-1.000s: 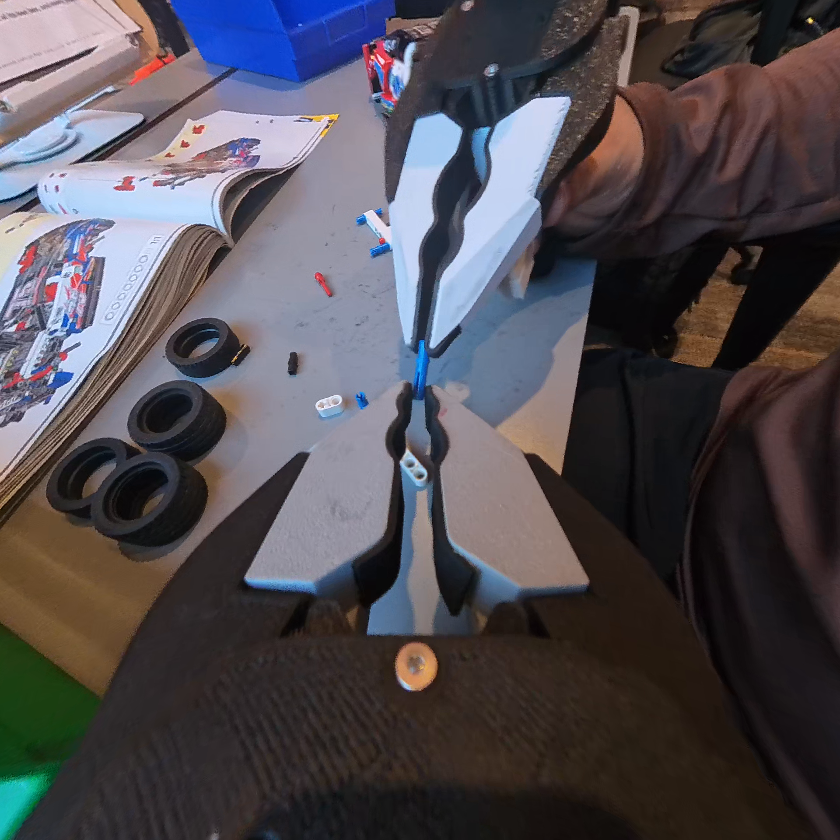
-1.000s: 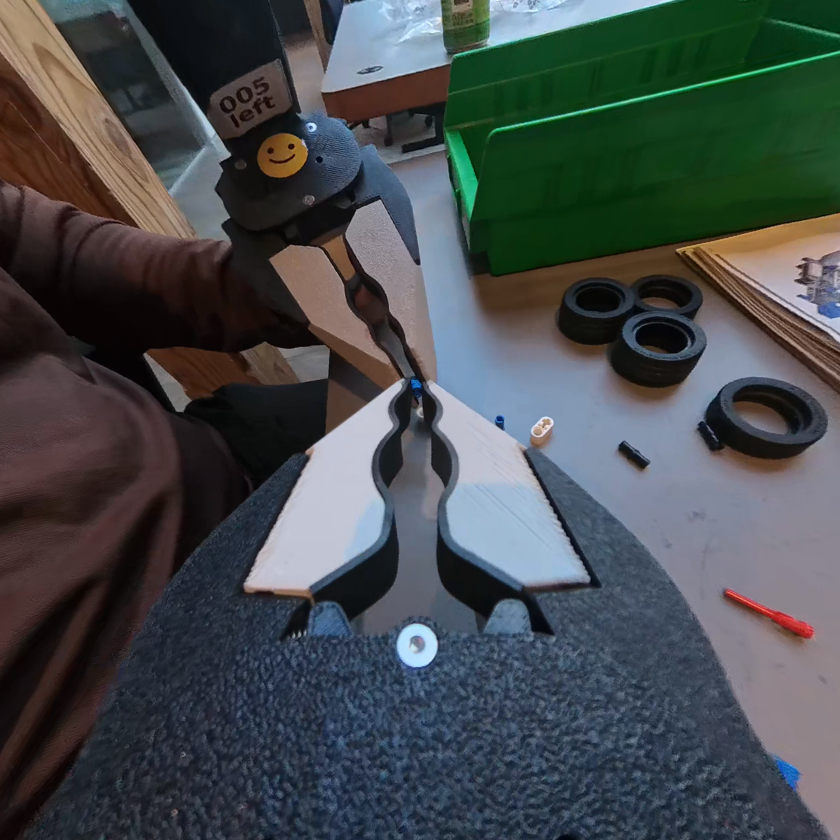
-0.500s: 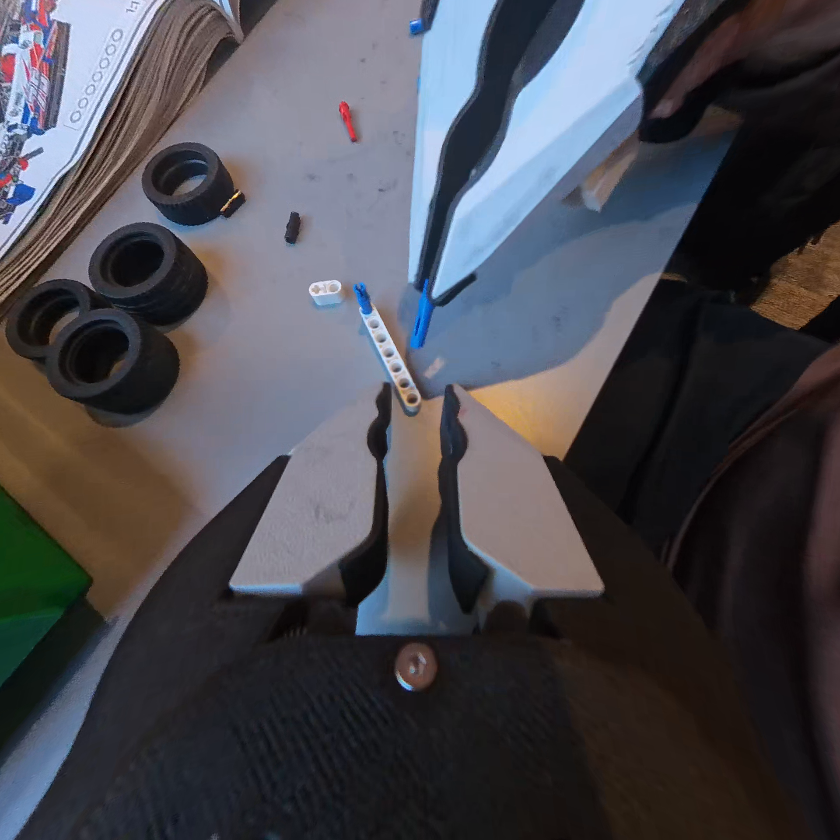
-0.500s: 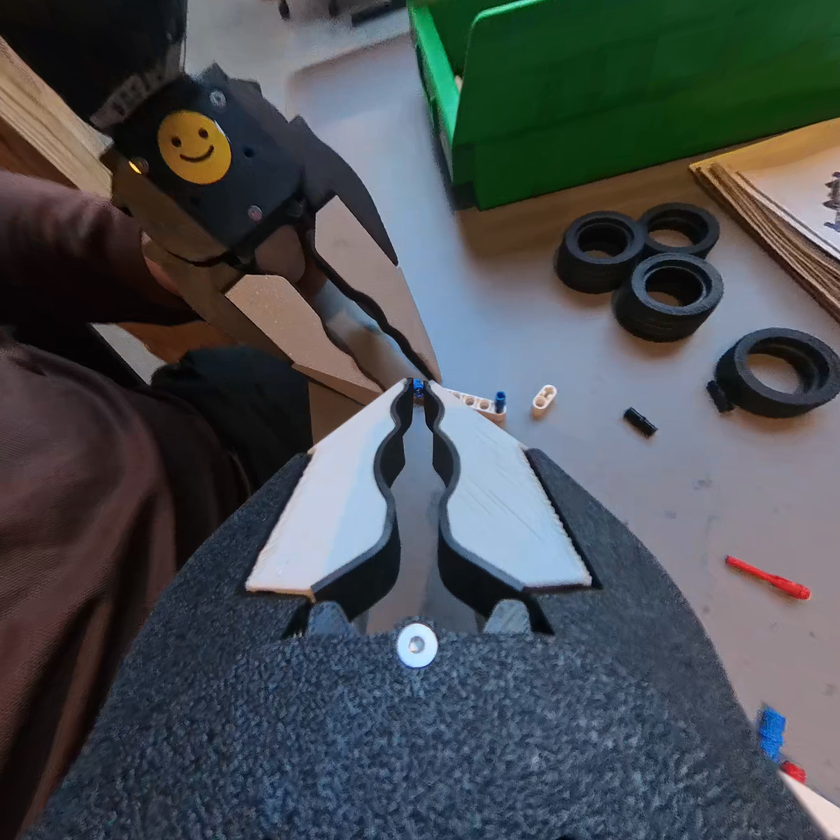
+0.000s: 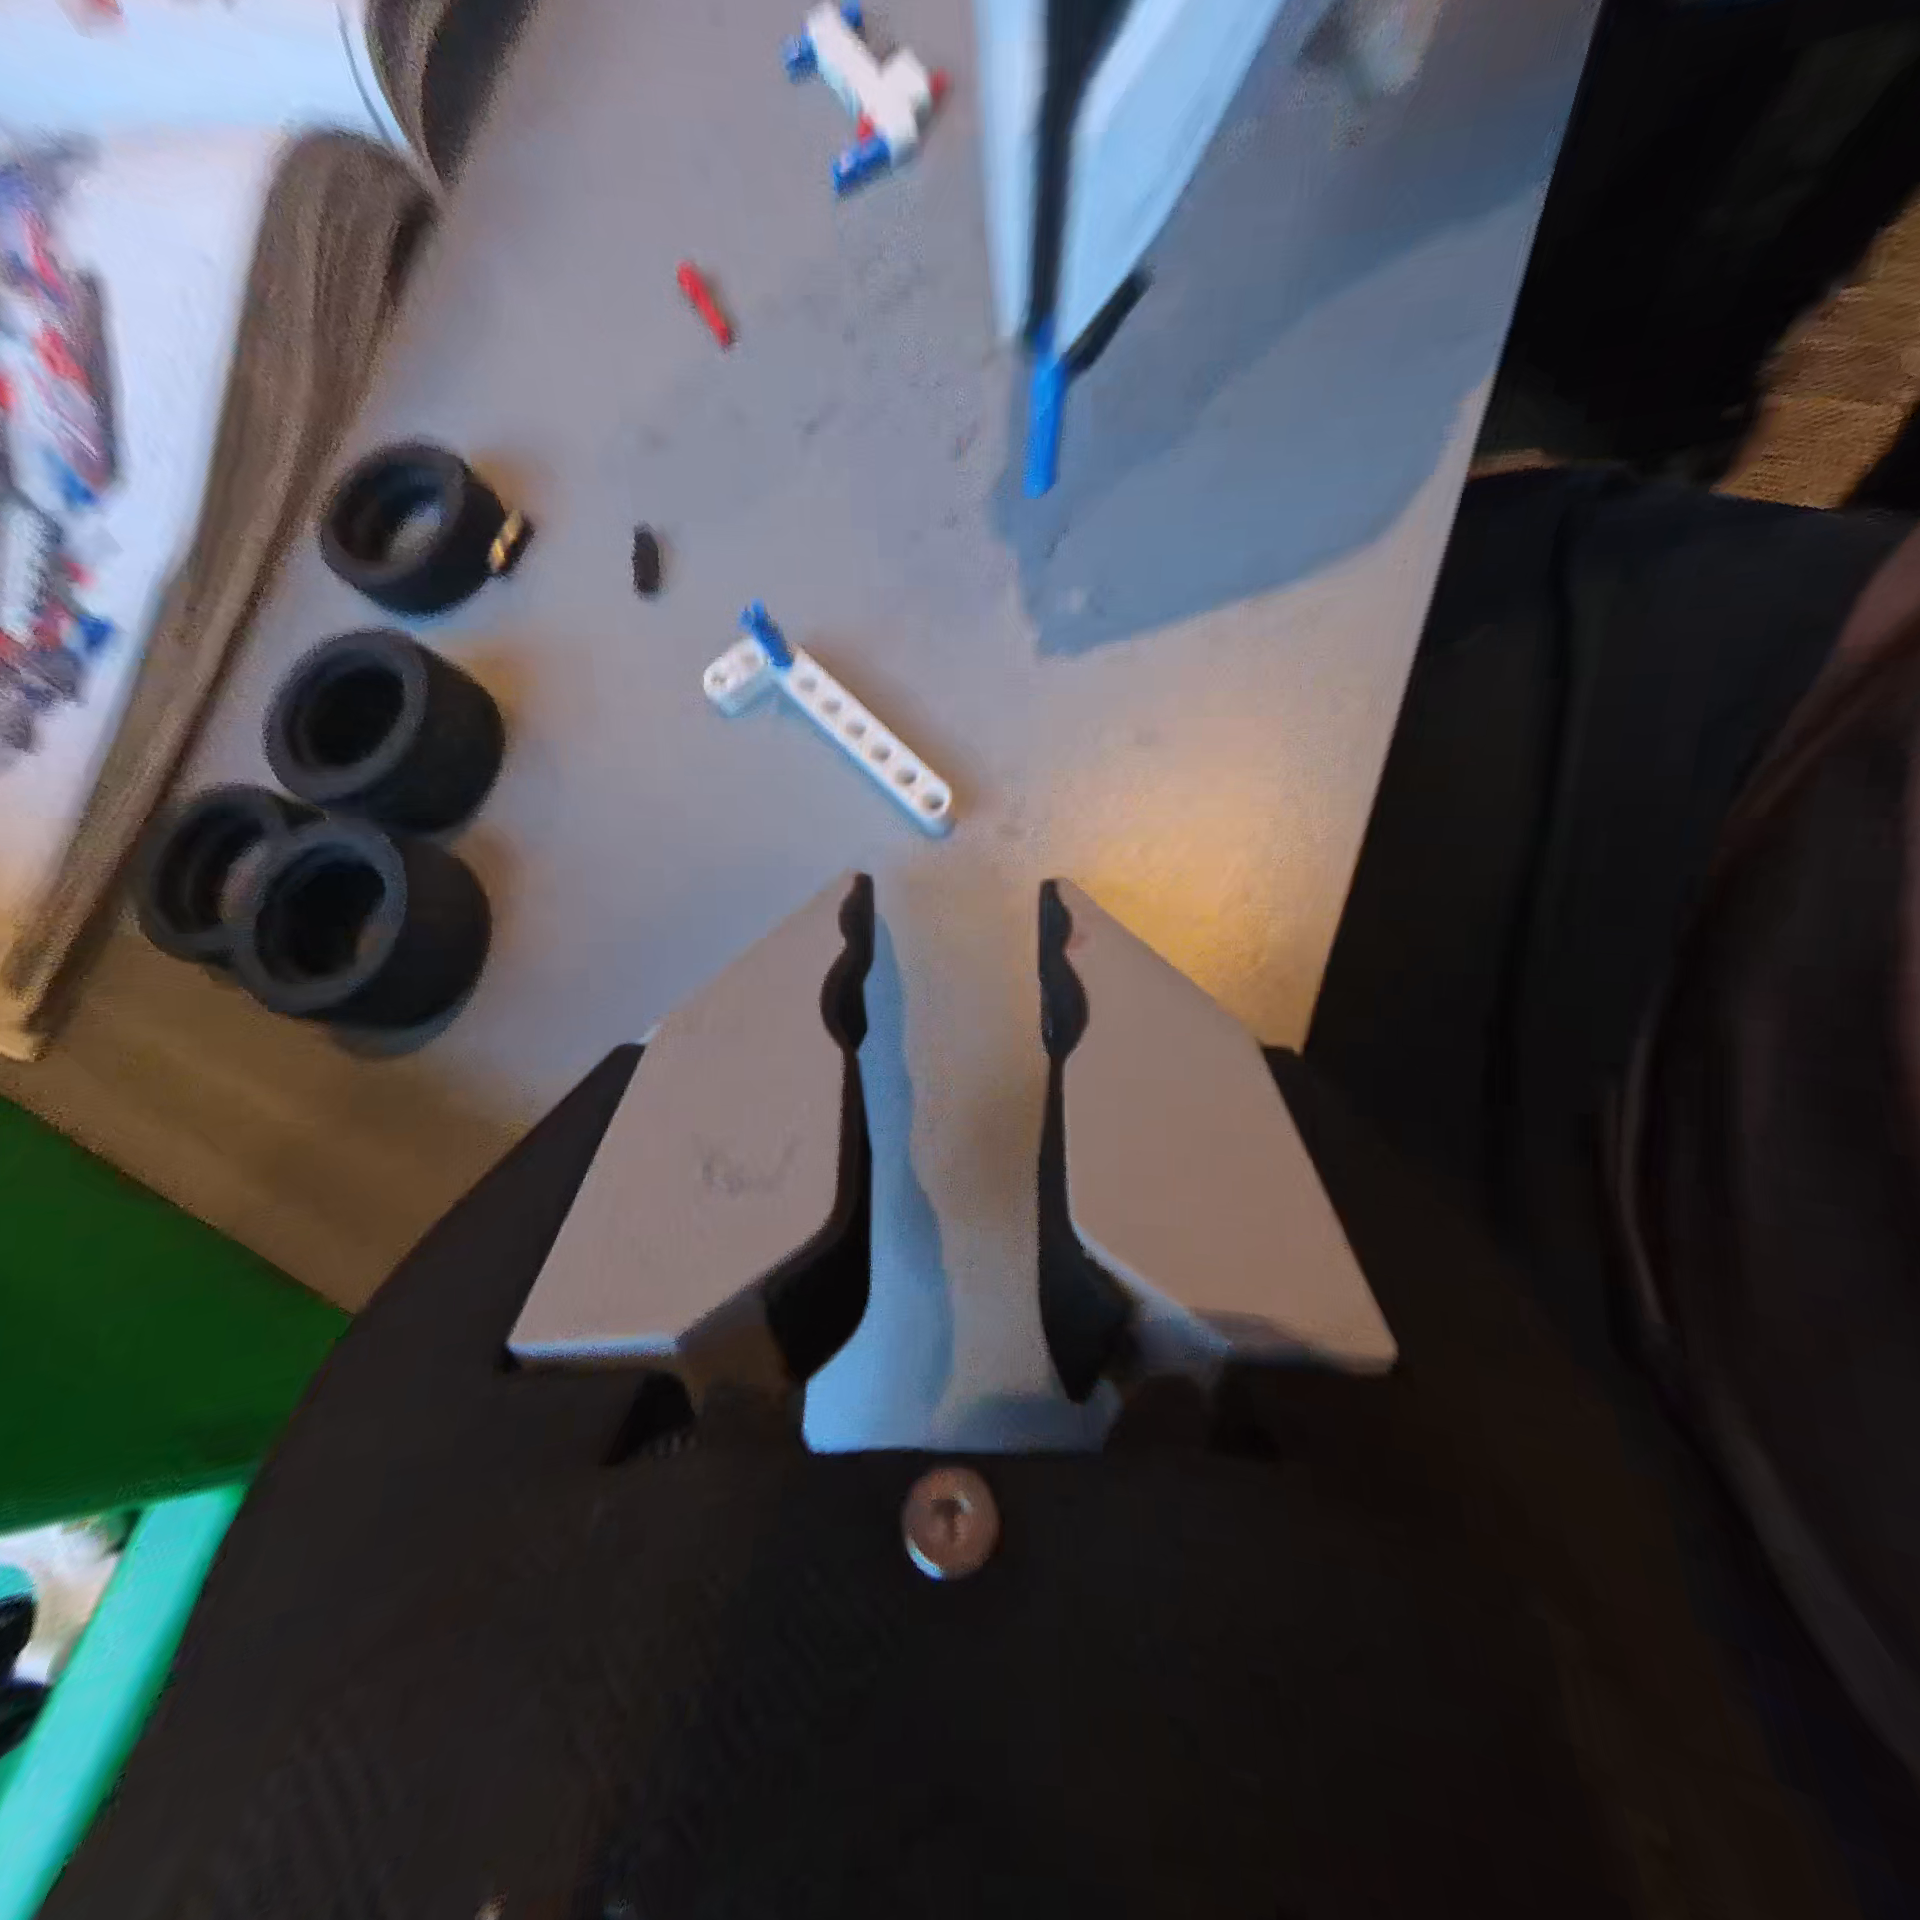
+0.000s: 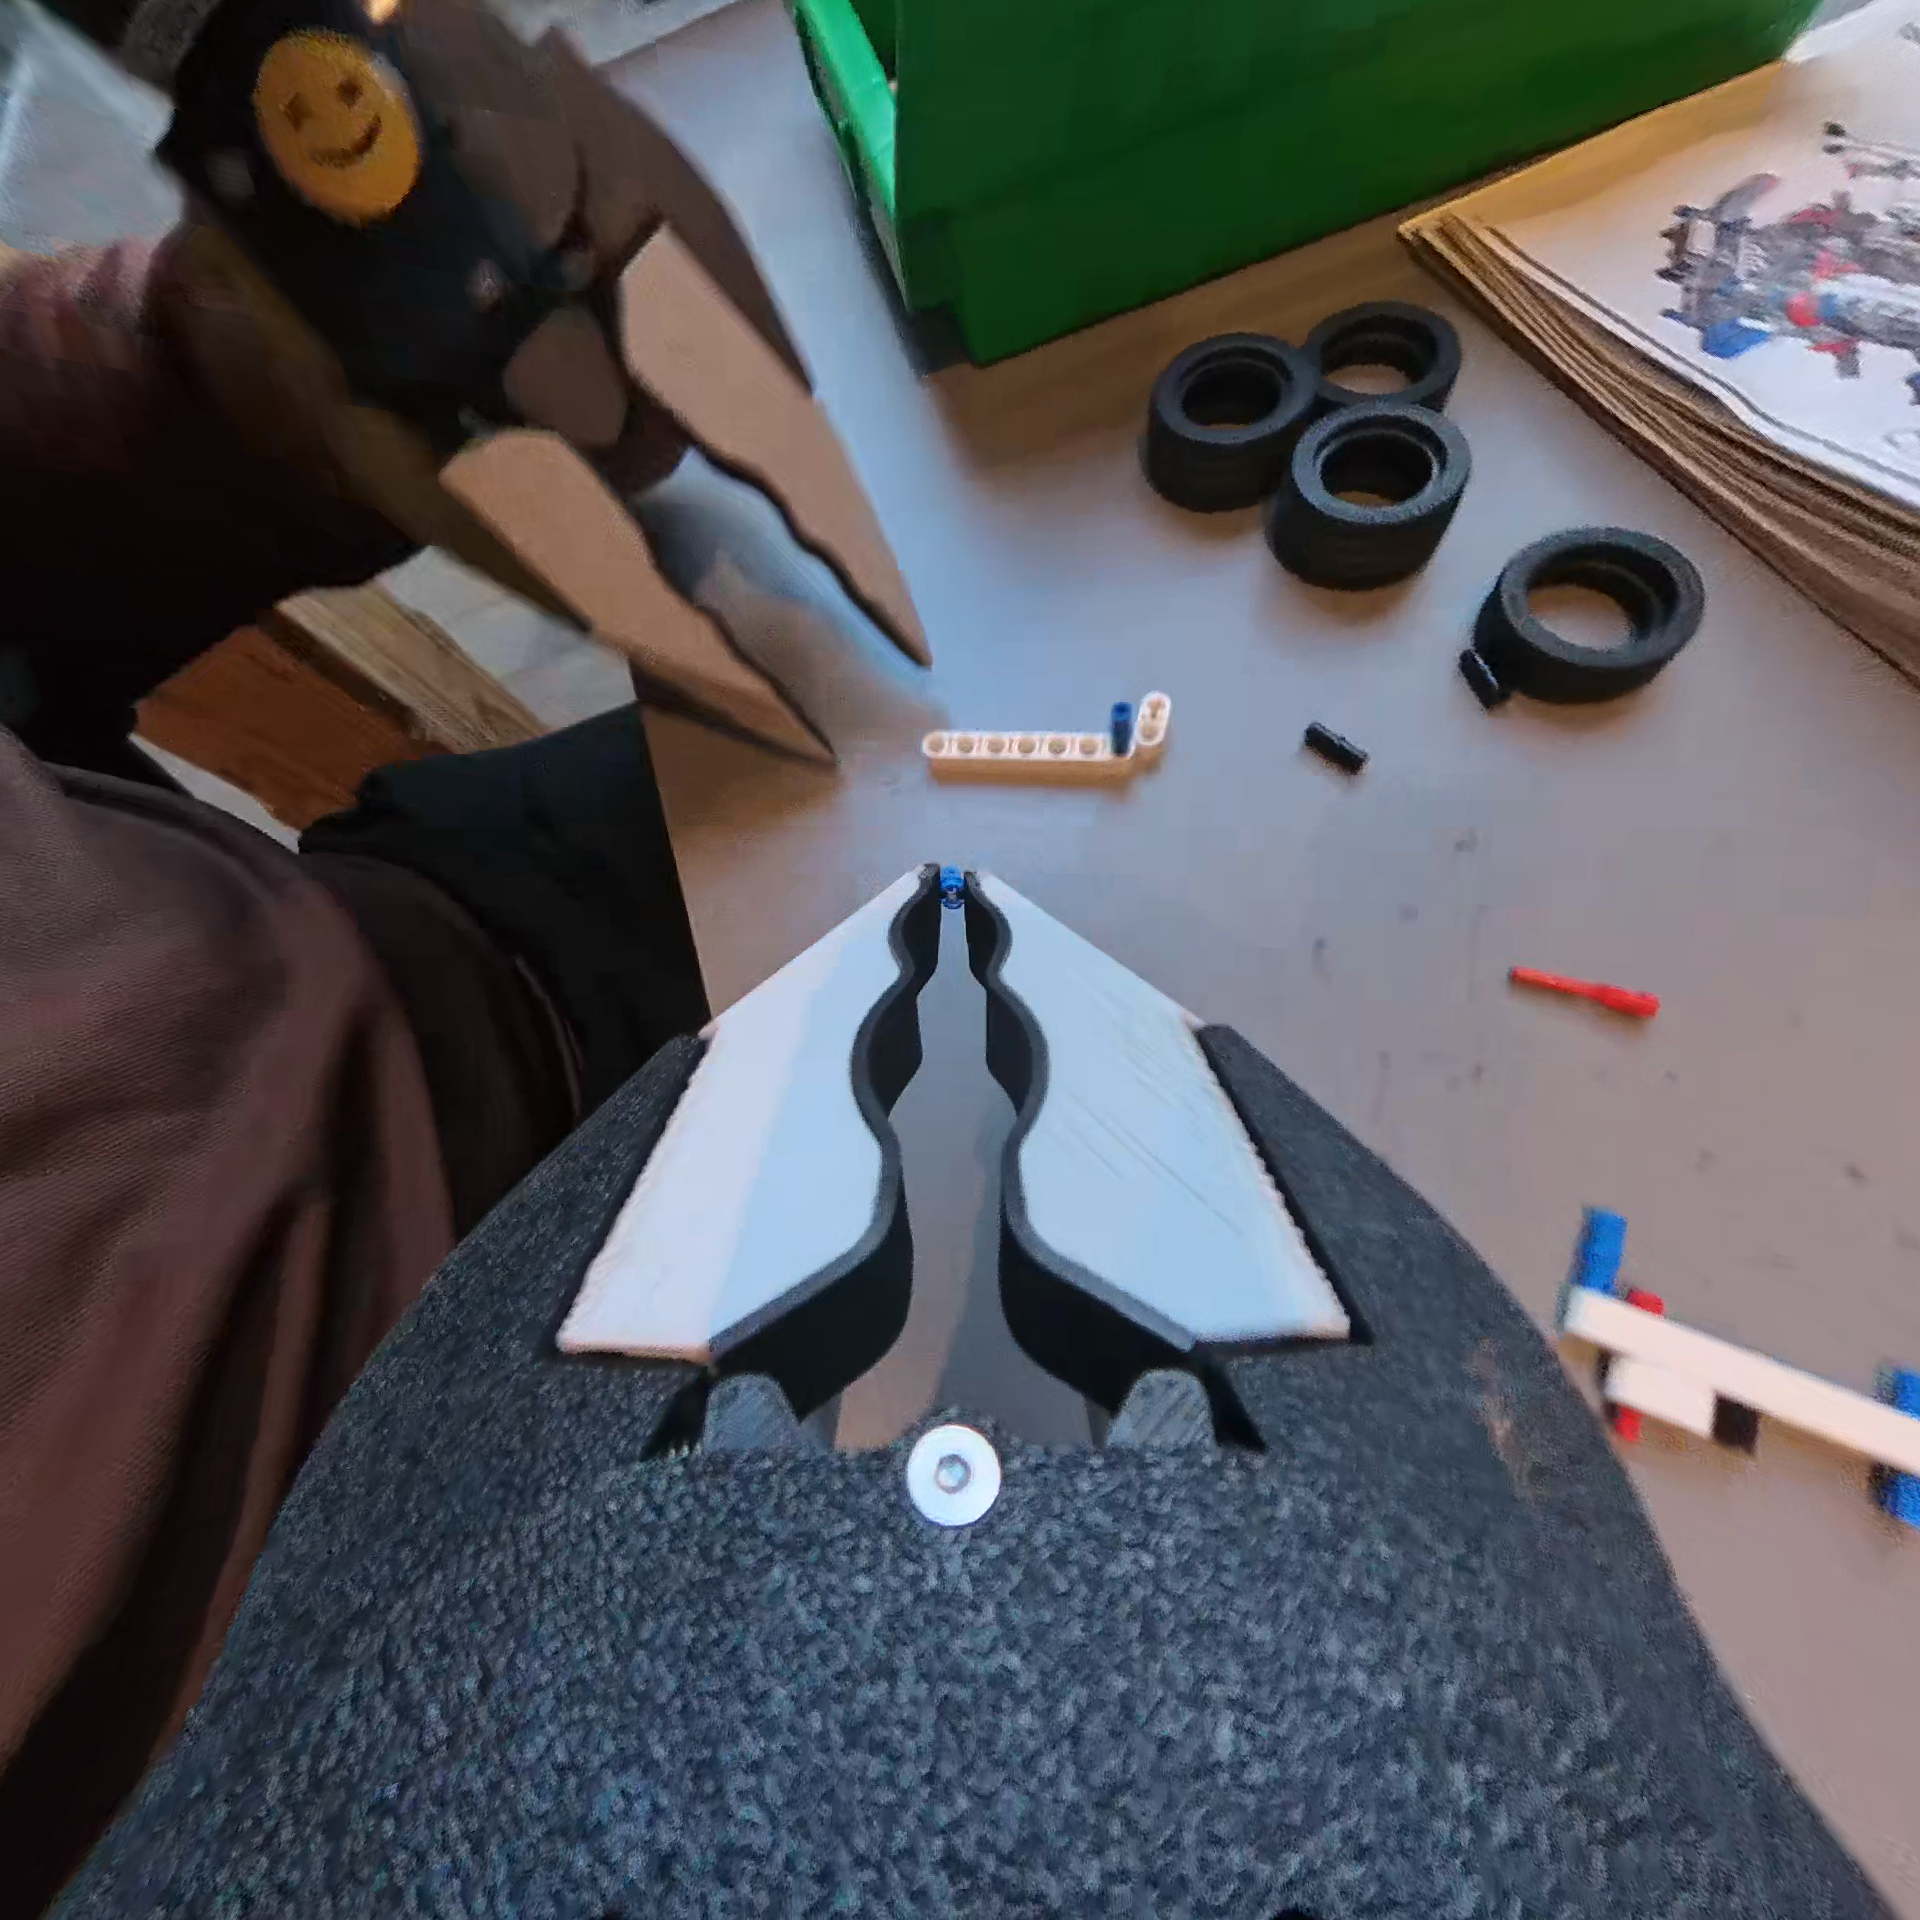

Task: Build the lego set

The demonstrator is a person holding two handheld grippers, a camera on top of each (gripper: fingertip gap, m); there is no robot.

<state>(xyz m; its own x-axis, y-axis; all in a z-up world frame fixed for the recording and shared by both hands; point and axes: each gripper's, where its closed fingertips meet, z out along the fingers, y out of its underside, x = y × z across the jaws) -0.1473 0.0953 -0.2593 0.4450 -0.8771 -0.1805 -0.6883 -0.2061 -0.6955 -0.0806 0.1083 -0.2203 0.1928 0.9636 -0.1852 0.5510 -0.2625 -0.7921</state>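
Note:
A white beam with holes (image 5: 862, 740) lies flat on the grey table, and it also shows in the right wrist view (image 6: 1023, 746). Its far end is next to a small white two-hole piece (image 5: 730, 675) and a short blue pin (image 5: 764, 629). My left gripper (image 5: 954, 891) is open and empty, just short of the beam's near end. In the right wrist view it (image 6: 876, 704) hangs left of the beam. My right gripper (image 6: 948, 883) is shut on a blue pin (image 6: 948, 891), held above the table. In the left wrist view that pin (image 5: 1042, 416) sticks out of its tips.
Several black tyres (image 5: 379, 717) (image 6: 1371, 499) lie left of the beam. A black pin (image 5: 645, 559), a red pin (image 6: 1584, 990), a white and blue sub-assembly (image 6: 1745, 1392), an open instruction book (image 6: 1714, 260) and a green bin (image 6: 1247, 156) are also on the table. Its edge (image 5: 1382, 831) runs close on the right. The grippers' ends are close to 9 cm from one another. Both grippers' tips are roughly 25 cm from the open instruction book (image 6: 1714, 260).
My left gripper has let go of the white beam, opened wider and drawn back. The beam now lies on the table. My right gripper has pulled away, still holding the blue pin.

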